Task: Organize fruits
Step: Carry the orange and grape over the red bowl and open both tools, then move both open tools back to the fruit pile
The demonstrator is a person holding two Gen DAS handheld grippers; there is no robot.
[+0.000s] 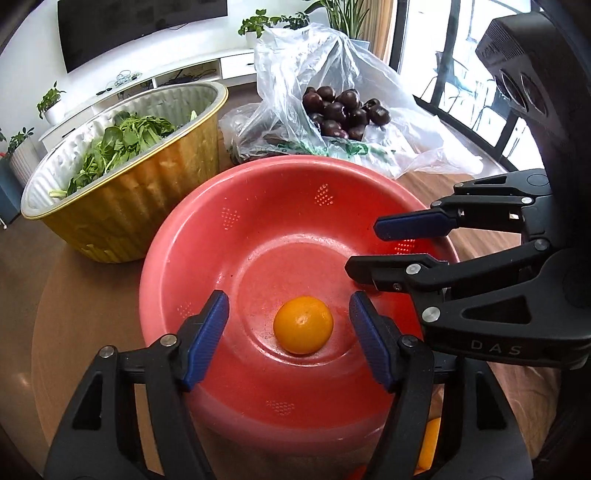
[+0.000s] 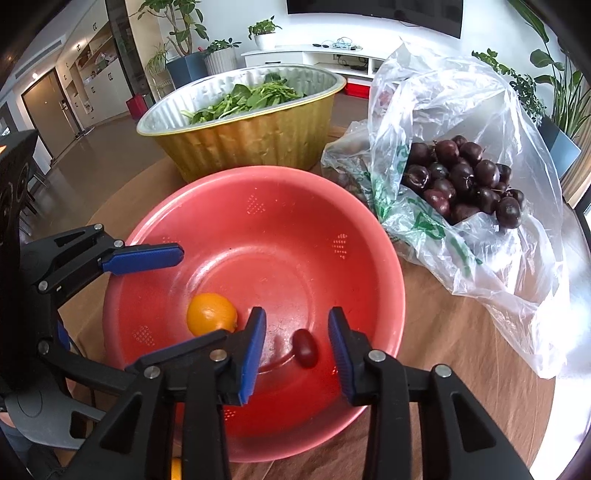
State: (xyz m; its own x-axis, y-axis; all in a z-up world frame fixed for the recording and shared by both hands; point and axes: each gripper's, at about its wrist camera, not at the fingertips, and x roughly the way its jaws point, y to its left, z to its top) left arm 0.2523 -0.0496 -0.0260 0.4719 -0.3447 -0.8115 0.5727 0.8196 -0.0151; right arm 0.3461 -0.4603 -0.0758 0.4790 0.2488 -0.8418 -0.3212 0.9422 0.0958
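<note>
Inside red bowl (image 1: 236,229): orange (image 1: 303,325) dead ahead of left gripper (image 1: 288,343) (wide open, empty); right gripper (image 2: 297,350) open around grape (image 2: 305,348).

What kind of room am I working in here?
Most likely a home living and dining area: a wall-mounted TV above a low white media console, potted plants along the wall, and a round wooden table with produce on it.
</note>
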